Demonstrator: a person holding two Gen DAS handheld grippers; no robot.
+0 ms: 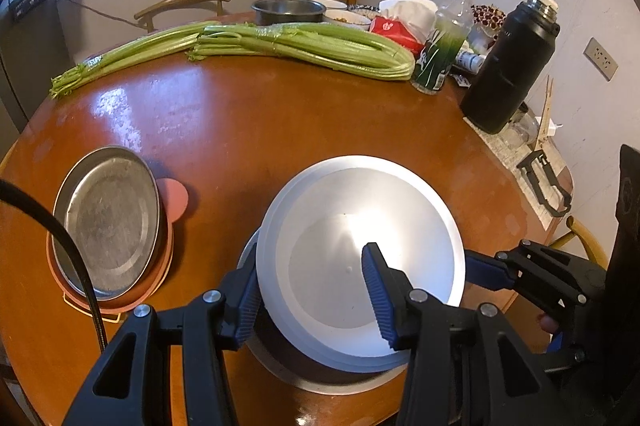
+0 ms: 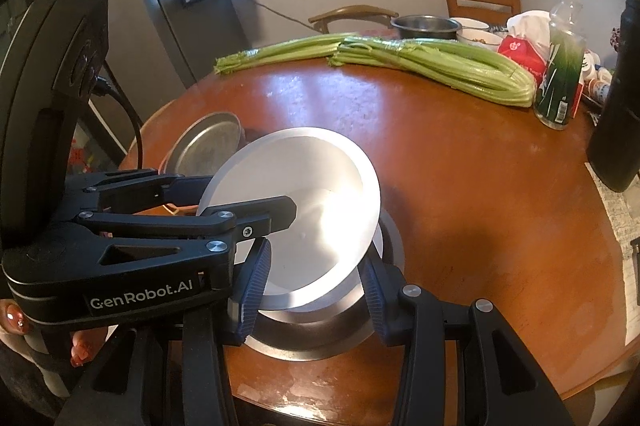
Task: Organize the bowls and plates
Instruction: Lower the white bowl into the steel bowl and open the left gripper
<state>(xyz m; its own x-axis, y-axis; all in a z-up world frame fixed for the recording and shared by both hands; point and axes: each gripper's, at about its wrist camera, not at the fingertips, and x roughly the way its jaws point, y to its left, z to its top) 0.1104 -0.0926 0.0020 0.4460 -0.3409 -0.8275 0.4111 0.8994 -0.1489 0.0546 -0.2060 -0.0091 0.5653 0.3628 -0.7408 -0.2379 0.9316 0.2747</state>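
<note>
The left gripper (image 1: 312,300) has its jaws pinching the white plate (image 1: 360,226) at its 7 o'clock rim, tilted above a steel plate (image 2: 320,338) on the worktop (image 1: 280,130); the right gripper (image 2: 316,290) has its jaws spread beneath the far rim. I judge it best to lower level and centred; release only once seated.

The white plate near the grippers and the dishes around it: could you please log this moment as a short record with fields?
white plate: tilted, over a steel dish
left gripper: fingers straddle the plate's near rim; contact unclear
right gripper: open, at the plate's other edge
metal plate: rests on a pink tray, apart from the white plate
table: also holds celery, a black flask
</note>
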